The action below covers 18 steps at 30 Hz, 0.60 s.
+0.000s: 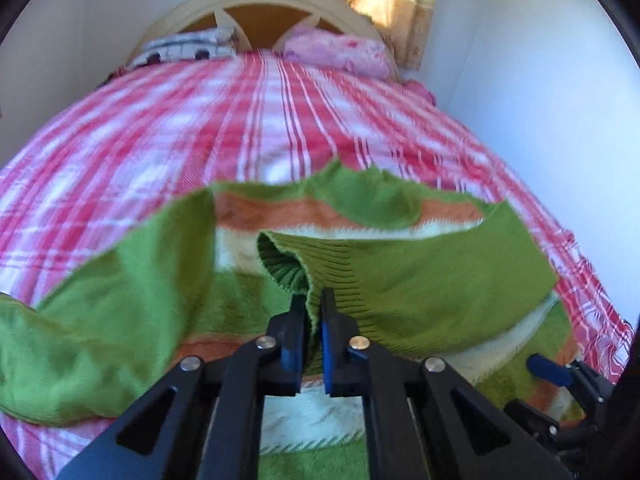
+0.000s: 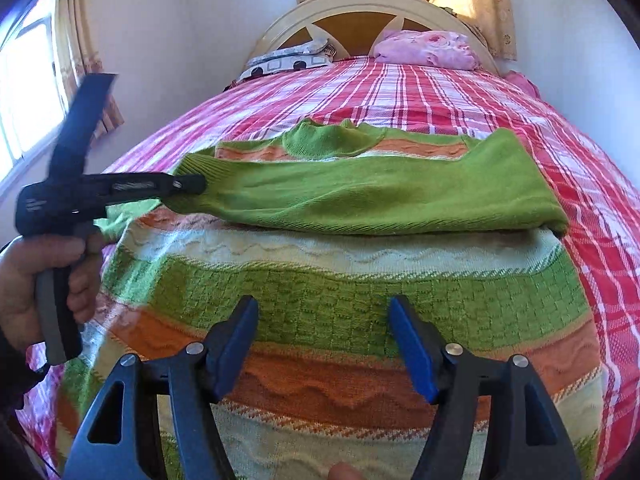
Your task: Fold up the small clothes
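A knitted sweater (image 2: 360,300) with green, orange and white stripes lies flat on the bed. Its right green sleeve (image 2: 360,196) is laid across the chest toward the left. My left gripper (image 1: 312,300) is shut on that sleeve's ribbed cuff (image 1: 288,264); the right wrist view shows it from the side, the left gripper (image 2: 196,186) pinching the cuff, with a person's hand (image 2: 36,276) on its handle. The other green sleeve (image 1: 100,320) spreads out to the lower left. My right gripper (image 2: 323,306) hovers open over the sweater's lower body with nothing between its blue pads.
The bed carries a red and white plaid sheet (image 2: 440,92). A pink pillow (image 2: 428,50) and a patterned pillow (image 2: 288,62) lie against the cream headboard (image 2: 360,0). White walls stand close on both sides; a curtained window (image 2: 28,92) is at left.
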Each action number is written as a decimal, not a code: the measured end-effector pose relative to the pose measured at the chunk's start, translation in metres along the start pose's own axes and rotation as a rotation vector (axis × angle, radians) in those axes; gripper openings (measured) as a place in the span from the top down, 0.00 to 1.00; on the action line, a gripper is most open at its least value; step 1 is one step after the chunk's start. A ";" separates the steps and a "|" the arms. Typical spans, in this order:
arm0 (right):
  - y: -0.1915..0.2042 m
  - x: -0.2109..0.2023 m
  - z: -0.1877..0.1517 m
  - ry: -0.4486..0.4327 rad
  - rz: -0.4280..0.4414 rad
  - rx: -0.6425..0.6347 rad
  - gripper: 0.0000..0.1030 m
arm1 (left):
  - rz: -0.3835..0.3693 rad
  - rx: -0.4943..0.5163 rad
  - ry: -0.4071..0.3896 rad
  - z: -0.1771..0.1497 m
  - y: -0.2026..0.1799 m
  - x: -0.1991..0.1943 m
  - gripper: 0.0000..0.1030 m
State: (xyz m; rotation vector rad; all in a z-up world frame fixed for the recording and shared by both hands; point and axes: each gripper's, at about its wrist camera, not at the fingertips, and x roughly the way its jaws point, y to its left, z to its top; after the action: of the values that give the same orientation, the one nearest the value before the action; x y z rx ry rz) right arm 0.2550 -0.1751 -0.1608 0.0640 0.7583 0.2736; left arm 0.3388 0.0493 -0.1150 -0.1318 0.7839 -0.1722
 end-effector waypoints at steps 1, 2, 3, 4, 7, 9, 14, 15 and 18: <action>-0.002 -0.001 0.000 -0.004 0.005 0.011 0.33 | 0.011 0.006 -0.017 0.002 0.003 -0.007 0.93; -0.005 -0.001 -0.001 -0.007 0.013 0.024 0.33 | 0.022 0.010 -0.032 0.003 0.008 -0.014 0.93; -0.006 -0.001 -0.001 -0.009 0.018 0.031 0.33 | 0.030 0.013 -0.040 0.003 0.013 -0.018 0.93; -0.006 -0.001 -0.001 -0.010 0.019 0.033 0.33 | 0.036 0.013 -0.040 0.003 0.018 -0.019 0.93; -0.003 0.001 -0.001 -0.005 0.008 0.019 0.31 | 0.056 0.003 -0.010 -0.006 0.028 -0.010 0.93; 0.000 0.001 -0.001 0.000 0.000 0.006 0.30 | 0.048 -0.010 0.019 -0.014 0.031 0.001 0.93; -0.017 -0.018 0.028 -0.046 0.021 0.058 0.30 | 0.076 -0.018 0.041 -0.031 0.027 0.017 0.92; -0.023 -0.022 0.038 -0.064 0.011 0.060 0.28 | 0.080 -0.019 0.044 -0.033 0.026 0.019 0.92; -0.045 -0.011 0.075 -0.038 -0.012 0.077 0.24 | 0.098 -0.027 0.038 -0.034 0.025 0.016 0.90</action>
State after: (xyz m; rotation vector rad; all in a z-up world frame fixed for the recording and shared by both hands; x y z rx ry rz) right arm 0.3087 -0.2186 -0.1063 0.1371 0.7314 0.2307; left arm 0.3283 0.0689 -0.1549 -0.1160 0.8286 -0.0719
